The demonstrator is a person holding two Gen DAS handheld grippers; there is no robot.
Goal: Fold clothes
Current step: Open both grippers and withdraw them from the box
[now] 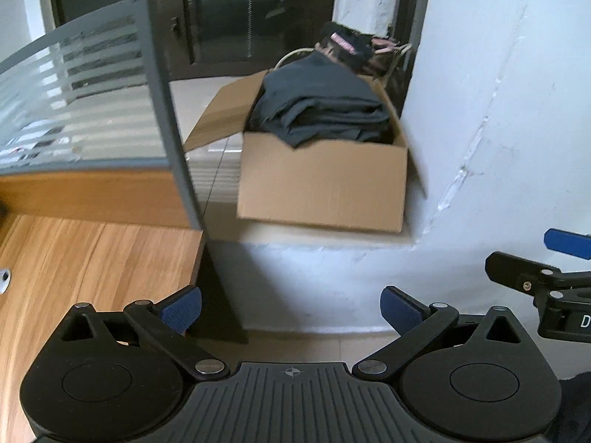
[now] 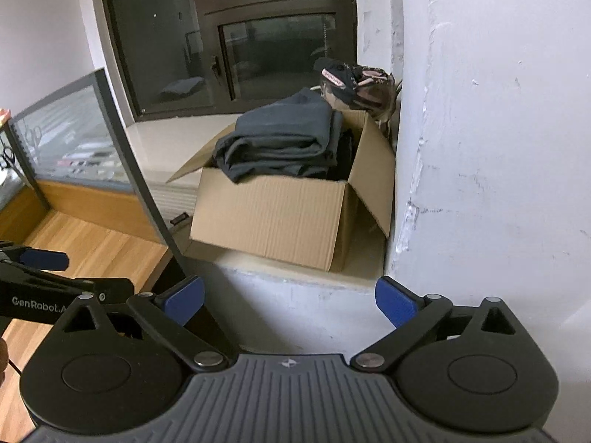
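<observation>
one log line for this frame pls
left gripper: open, empty | right gripper: open, empty | dark clothes: piled in cardboard box | fold: not started

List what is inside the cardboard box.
The cardboard box holds a stack of folded dark grey clothes, rising above its rim. Whatever lies beneath the stack is covered.
</observation>
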